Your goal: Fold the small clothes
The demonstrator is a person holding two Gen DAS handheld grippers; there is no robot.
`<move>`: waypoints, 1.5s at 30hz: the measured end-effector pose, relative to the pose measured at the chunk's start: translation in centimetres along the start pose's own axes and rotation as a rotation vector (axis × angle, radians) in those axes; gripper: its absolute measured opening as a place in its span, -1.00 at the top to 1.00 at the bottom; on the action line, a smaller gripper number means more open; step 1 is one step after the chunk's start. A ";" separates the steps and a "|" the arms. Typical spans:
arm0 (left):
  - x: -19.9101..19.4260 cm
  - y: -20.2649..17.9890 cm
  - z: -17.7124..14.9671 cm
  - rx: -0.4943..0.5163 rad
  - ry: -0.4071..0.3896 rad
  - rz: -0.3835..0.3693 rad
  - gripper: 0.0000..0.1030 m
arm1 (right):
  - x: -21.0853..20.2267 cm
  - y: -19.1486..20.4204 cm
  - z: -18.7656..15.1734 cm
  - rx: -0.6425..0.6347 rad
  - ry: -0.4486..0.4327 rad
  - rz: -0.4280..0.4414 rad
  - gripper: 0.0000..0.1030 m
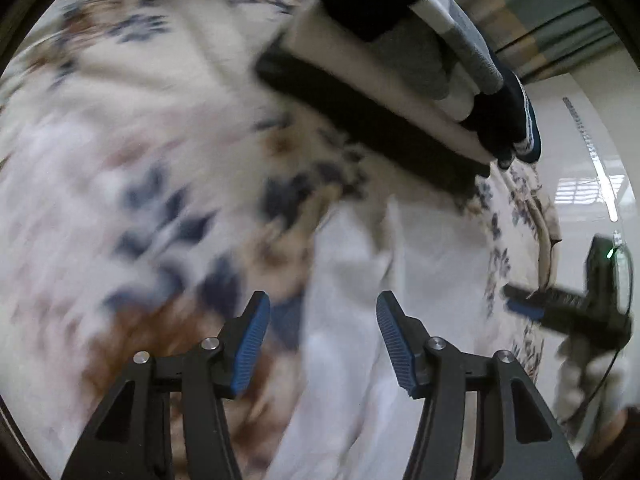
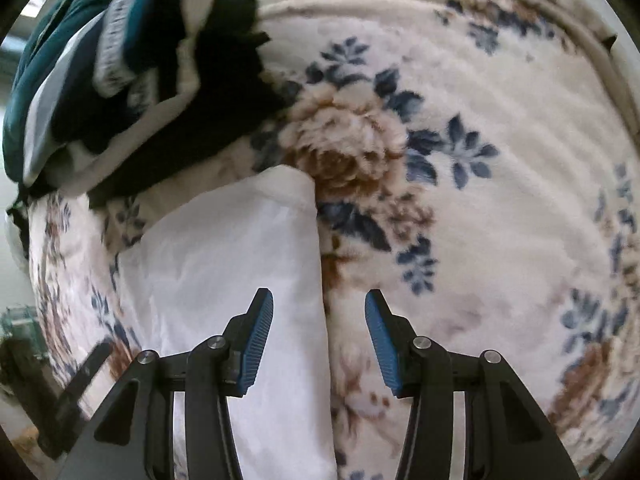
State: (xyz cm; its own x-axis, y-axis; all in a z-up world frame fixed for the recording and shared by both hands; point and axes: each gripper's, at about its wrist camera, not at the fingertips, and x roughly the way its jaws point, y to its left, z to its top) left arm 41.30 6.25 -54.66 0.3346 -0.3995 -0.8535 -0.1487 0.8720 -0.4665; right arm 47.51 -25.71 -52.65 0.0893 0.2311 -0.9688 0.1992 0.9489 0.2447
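Right wrist view: right gripper (image 2: 319, 340) fingers spread wide, empty, straddling white garment (image 2: 224, 264) edge, garment lying on floral blanket (image 2: 480, 208). Left gripper (image 1: 323, 344) likewise wide. Advise pinching hem squarely.

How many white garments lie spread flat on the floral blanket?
1. The white garment lies on the blanket under both open grippers, near the folded pile. The pile may hide more.

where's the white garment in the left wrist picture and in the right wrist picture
Left wrist view: white garment sits lower centre, running up between the open fingers.
Right wrist view: white garment lies lower left of centre, its edge between the fingers.
Shared landmark: the stack of folded clothes, upper right in the left view, upper left in the right.
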 end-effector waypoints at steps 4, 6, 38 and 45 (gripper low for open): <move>3.2 -2.6 2.6 0.083 0.025 0.047 0.07 | 2.6 -0.3 1.4 0.002 0.012 0.070 0.03; 5.1 -2.9 3.3 0.118 0.053 0.088 0.97 | 3.3 -0.4 1.7 0.006 0.006 0.084 0.16; -10.1 9.2 -23.4 0.003 0.493 -0.010 -0.09 | 0.1 -9.6 -32.1 0.239 0.417 0.264 -0.14; -8.5 10.5 -31.9 0.014 0.625 -0.041 -0.09 | 6.2 -8.5 -44.8 0.275 0.549 0.246 -0.14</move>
State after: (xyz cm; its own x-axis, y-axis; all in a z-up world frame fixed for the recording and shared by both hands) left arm 7.27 9.75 -59.74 -0.2681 -0.5193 -0.8114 -0.1340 0.8542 -0.5024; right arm 2.66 -22.74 -62.52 -0.3322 0.5792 -0.7445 0.4853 0.7817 0.3917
